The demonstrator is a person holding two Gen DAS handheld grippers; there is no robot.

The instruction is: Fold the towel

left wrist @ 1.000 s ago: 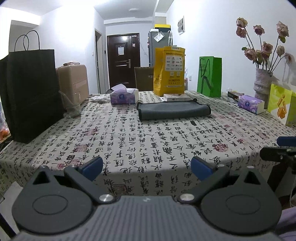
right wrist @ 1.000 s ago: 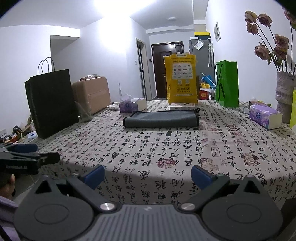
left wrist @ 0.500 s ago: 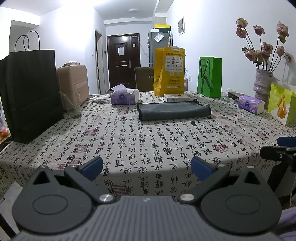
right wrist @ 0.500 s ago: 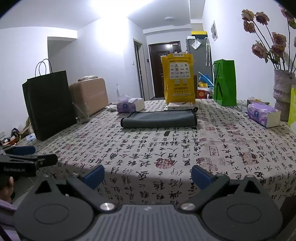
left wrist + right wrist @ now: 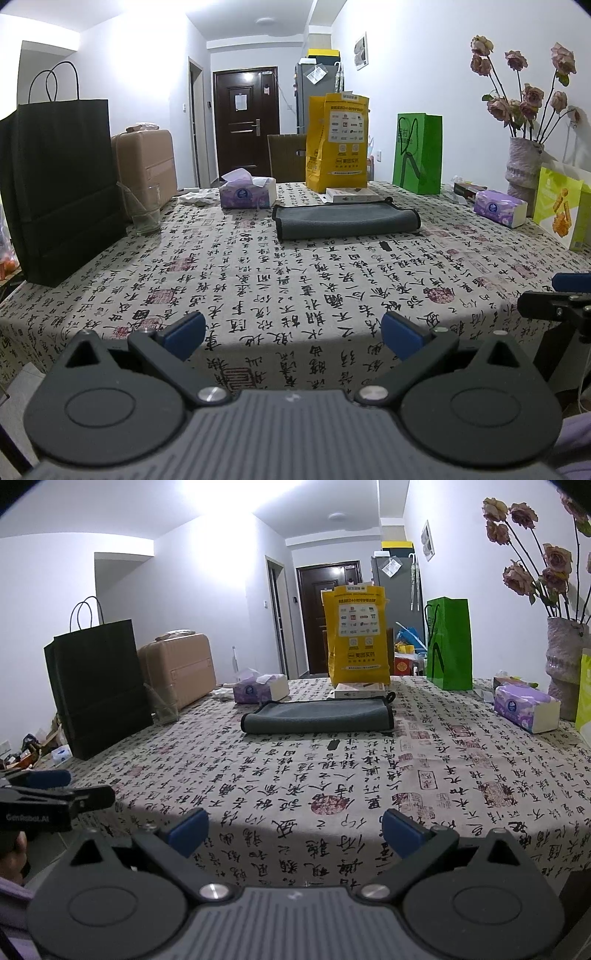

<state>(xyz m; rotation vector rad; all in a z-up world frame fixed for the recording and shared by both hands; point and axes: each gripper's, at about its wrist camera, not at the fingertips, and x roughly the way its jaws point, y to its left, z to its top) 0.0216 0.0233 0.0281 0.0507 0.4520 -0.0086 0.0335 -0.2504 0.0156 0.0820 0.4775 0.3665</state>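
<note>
Left wrist view: left tongs [image 5: 293,334] spread wide, holding nothing, at the near edge of the tabletop [image 5: 258,280].
Right tongs [image 5: 293,830]: spread wide, holding nothing.
Towel [image 5: 345,221]: one, grey, folded flat, far across the tabletop, just before the yellow bag [image 5: 338,142].
Counts: two tissue boxes [image 5: 247,194], one vase [image 5: 524,166].
Open room: bare patterned cloth between towel and tongs.

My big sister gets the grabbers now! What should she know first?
Left gripper: open, empty, at the near table edge.
Right gripper: open, empty, also at the near edge.
Towel: grey, lying folded flat on the tablecloth, far across the table, in front of the yellow bag.
Done: nothing in hand; the towel already looks folded.
Left: reach it and make any fold still wanted.
</note>
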